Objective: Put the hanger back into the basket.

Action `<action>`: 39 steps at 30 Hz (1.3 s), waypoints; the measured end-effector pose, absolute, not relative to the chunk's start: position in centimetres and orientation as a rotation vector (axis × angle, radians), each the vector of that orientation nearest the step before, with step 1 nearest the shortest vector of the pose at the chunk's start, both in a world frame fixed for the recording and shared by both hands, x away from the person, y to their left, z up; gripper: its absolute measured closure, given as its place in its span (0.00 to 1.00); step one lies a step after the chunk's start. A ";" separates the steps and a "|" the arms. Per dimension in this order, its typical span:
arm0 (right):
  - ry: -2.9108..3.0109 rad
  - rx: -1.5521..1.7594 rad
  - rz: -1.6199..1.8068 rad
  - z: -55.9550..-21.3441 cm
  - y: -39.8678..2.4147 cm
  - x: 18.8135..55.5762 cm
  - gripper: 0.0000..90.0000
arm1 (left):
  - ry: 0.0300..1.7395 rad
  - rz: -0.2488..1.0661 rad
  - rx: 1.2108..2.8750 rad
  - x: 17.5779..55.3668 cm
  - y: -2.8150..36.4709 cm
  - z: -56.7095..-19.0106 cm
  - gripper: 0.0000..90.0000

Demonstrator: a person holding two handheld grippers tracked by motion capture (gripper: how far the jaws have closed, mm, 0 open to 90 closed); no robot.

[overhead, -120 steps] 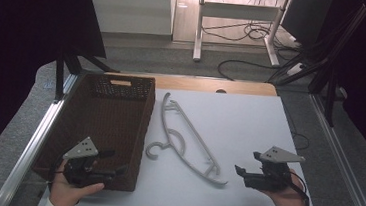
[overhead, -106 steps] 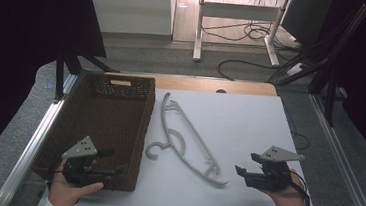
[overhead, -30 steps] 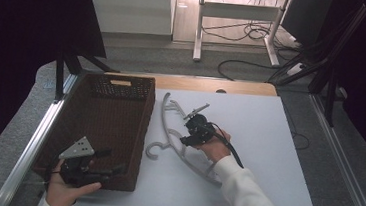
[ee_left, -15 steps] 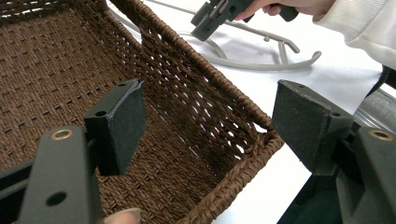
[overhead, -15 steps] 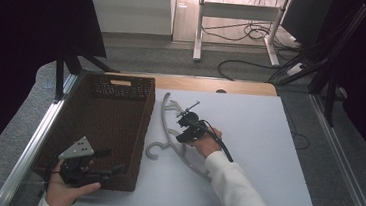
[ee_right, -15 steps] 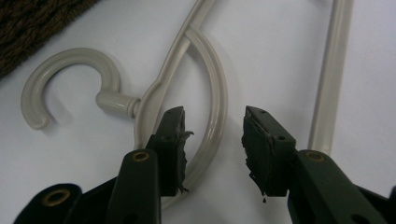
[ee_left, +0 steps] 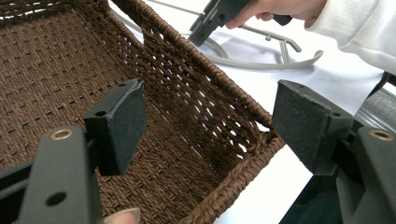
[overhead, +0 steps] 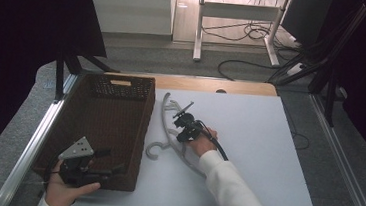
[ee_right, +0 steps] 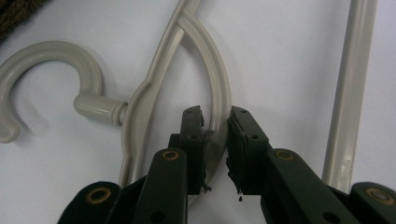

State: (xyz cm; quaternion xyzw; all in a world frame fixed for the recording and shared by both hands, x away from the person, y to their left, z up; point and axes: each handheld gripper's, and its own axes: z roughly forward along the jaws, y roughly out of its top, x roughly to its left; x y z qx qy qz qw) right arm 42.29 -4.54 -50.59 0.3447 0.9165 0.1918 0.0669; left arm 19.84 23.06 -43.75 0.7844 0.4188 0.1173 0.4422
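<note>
Brown wicker basket (overhead: 102, 126) sits on left part of white table (overhead: 266, 155), touching its surface, open side up. Wooden strip (overhead: 237, 86) runs along table's far edge. Grey carpet floor (overhead: 174, 59) beyond, w/ black cables (overhead: 249, 34) snaking under a white desk frame (overhead: 239, 12). Metal rail (overhead: 338, 167) along right side.

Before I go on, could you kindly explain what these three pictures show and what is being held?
A person works at a white table with a hand-held gripper in each hand. One picture looks down from above; the other two come from cameras riding on each gripper. The right hand-held gripper has just been closing its jaws on a curved bar of the beige plastic hanger lying flat on the table. The left hand-held gripper is open, empty, over a corner of the brown woven basket.
</note>
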 end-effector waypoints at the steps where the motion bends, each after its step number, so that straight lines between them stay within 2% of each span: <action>1: 2.763 1.045 0.575 -50.6 -4.5 42.3 0.86 | 1.038 0.291 1.946 19.8 23.1 -43.7 0.29; 6: 2.746 1.104 0.588 -50.4 -4.7 42.7 0.90 | 1.039 0.292 1.945 19.8 23.1 -43.7 0.29; 16: 2.742 1.148 0.623 -49.5 -5.5 42.8 0.91 | 1.037 0.293 1.944 19.7 23.1 -43.6 0.29; 39: 2.620 1.282 1.093 -41.3 -10.9 41.2 0.91 | 1.034 0.286 1.930 19.7 22.9 -43.4 0.29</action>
